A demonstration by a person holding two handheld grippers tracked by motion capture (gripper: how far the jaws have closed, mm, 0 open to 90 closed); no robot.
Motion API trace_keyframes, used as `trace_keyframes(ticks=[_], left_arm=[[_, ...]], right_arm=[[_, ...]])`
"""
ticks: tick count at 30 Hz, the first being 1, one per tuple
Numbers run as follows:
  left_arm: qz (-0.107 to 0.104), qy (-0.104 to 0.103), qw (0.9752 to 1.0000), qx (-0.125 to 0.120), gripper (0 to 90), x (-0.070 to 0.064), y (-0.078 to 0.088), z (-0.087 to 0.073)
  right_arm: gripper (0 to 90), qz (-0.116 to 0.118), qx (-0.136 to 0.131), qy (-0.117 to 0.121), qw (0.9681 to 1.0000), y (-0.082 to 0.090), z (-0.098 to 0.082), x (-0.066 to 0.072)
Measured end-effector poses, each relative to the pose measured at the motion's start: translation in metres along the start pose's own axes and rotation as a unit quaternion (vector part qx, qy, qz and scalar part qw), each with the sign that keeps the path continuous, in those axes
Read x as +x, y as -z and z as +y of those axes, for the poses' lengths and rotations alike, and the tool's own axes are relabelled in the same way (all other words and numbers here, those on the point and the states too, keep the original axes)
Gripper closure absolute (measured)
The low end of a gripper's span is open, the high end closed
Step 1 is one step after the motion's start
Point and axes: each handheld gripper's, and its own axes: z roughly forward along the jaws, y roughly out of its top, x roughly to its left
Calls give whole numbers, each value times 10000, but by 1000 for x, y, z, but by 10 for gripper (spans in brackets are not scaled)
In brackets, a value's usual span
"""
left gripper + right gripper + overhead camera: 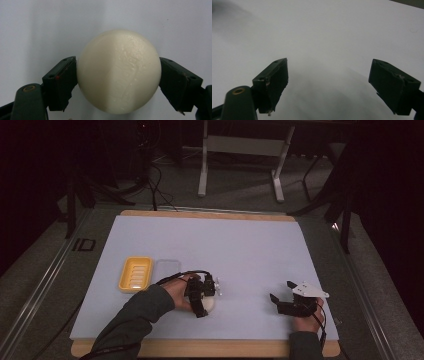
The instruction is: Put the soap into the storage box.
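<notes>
A cream, smooth, rounded lump (118, 72) lies on the white mat, and both black pads (62, 80) of my left gripper (118, 82) touch its sides. In the high view the same lump (210, 305) peeks out under my left gripper (202, 301) in the near middle of the mat. My right gripper (281, 290) rests near the front right of the mat. Its jaws stand wide apart over bare mat with nothing between them, as the right gripper view (328, 82) also shows.
A yellow ribbed dish (135, 273) sits on the mat to the left of my left hand, with a clear flat lid or tray (167, 269) beside it. The white mat (240, 245) lies on a wooden board (210, 349). Table legs and cables stand beyond the far edge.
</notes>
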Motion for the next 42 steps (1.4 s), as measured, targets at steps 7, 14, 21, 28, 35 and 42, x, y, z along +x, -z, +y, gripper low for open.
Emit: trace_keyframes(ticks=[7, 14, 21, 28, 35, 42], left_arm=[[31, -140, 9996, 249, 213, -1, -5, 6], [-30, -147, 9992, 372, 240, 1, -9, 8], [-112, -164, 9987, 471, 252, 3, -9, 10], [-116, -166, 9974, 697, 253, 2, -10, 17], [-109, -154, 9965, 813, 257, 1, -11, 19], [-46, -221, 9951, 958, 260, 1, -10, 22]], right_arm=[[157, -1, -2, 0, 10000, 0, 0, 0], [156, -1, -3, 4, 10000, 0, 0, 0], [157, -3, -1, 0, 10000, 0, 0, 0], [157, -4, -8, -9, 10000, 0, 0, 0], [157, -2, -13, -10, 10000, 0, 0, 0], [157, -1, -16, -12, 10000, 0, 0, 0]])
